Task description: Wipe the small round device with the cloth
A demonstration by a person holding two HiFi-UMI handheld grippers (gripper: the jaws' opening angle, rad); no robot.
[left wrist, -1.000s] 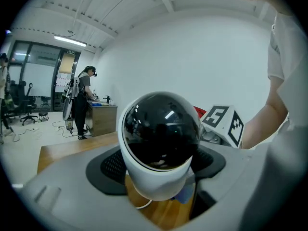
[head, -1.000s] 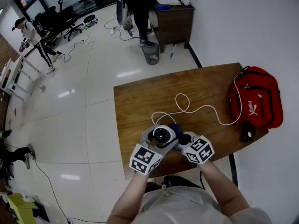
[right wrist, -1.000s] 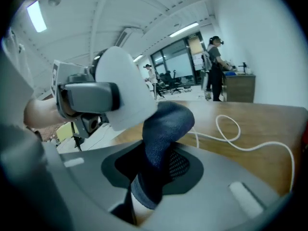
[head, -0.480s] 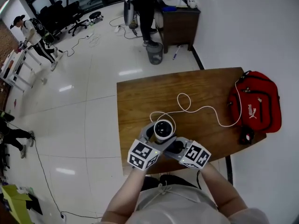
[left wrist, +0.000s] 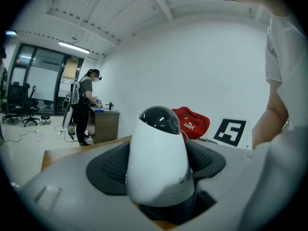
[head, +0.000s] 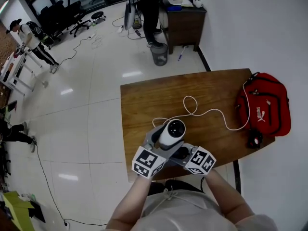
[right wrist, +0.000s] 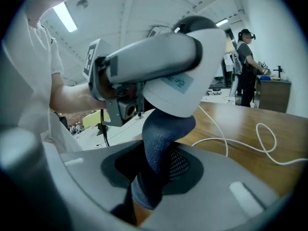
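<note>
The small round device (head: 172, 131), white with a black dome, is lifted above the wooden table (head: 144, 100) near its front edge. My left gripper (head: 165, 142) is shut on its body; in the left gripper view the device (left wrist: 159, 158) stands between the dark pads (left wrist: 111, 165), dome pointing away. My right gripper (head: 183, 152) is shut on a dark blue cloth (right wrist: 161, 143). The cloth's top presses against the underside of the white device (right wrist: 185, 81). In the head view the cloth is mostly hidden under the device.
A white cable (head: 202, 113) loops across the table from the device to a red bag (head: 263, 107) at the right end. A small dark object (head: 253, 139) lies by the bag. A dark desk (head: 182, 20) and a bin (head: 160, 54) stand beyond, with people on the floor.
The left gripper has tipped the device: its dome faced up before and now points away to the upper right. The right gripper with the cloth has slid under the device.
</note>
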